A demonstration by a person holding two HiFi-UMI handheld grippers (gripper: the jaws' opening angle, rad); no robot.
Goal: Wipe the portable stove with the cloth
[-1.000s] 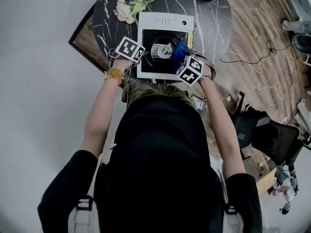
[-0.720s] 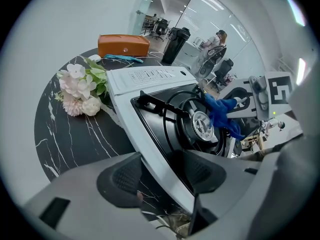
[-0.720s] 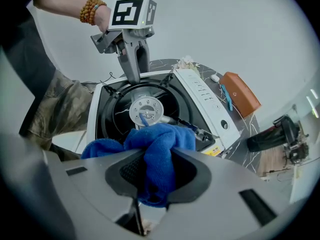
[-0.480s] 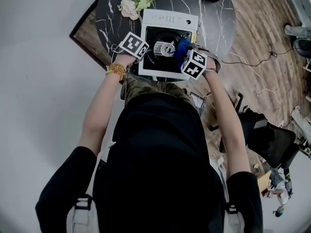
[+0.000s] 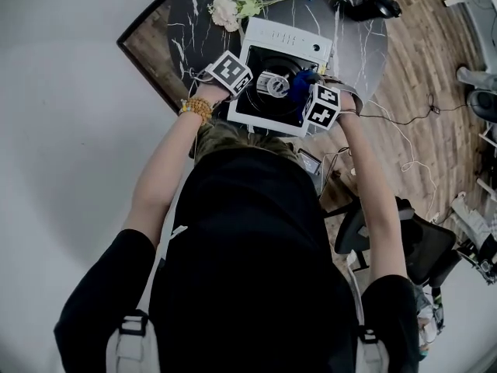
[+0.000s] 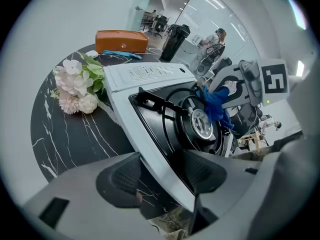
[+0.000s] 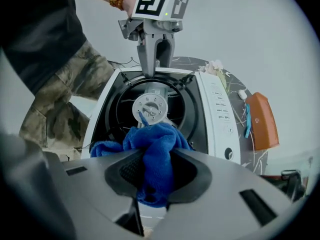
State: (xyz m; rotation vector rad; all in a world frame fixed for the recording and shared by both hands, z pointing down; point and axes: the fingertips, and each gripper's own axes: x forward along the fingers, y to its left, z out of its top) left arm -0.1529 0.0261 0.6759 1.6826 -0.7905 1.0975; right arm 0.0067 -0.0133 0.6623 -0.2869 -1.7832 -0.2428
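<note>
The portable stove sits at the near edge of the round marble table, directly in front of you. The blue cloth is clamped in your right gripper. Both pads are clenched on a bunched fold, and the loose end spills onto the black drip pan just beside the burner head. Your left gripper is closed on the stove's white rim at the left near corner, apparently to steady it. Judged from its looks, the cloth is soft, light and limp, so it will drag and fold instead of pushing. A deep hold near its middle, as now, suits it, with enough left hanging to sweep. The stove body looks stiff, smooth and fairly light, so it is likely to skid if unbraced, and the rim is the sound place to hold it. The raised pan supports and burner head stand in the way of a flat wipe and may snag the fabric. The flowers lie at the stove's far left corner, an orange box lies at the table's far edge, and a mouse sits at the far right. All are outside the wiping area.
</note>
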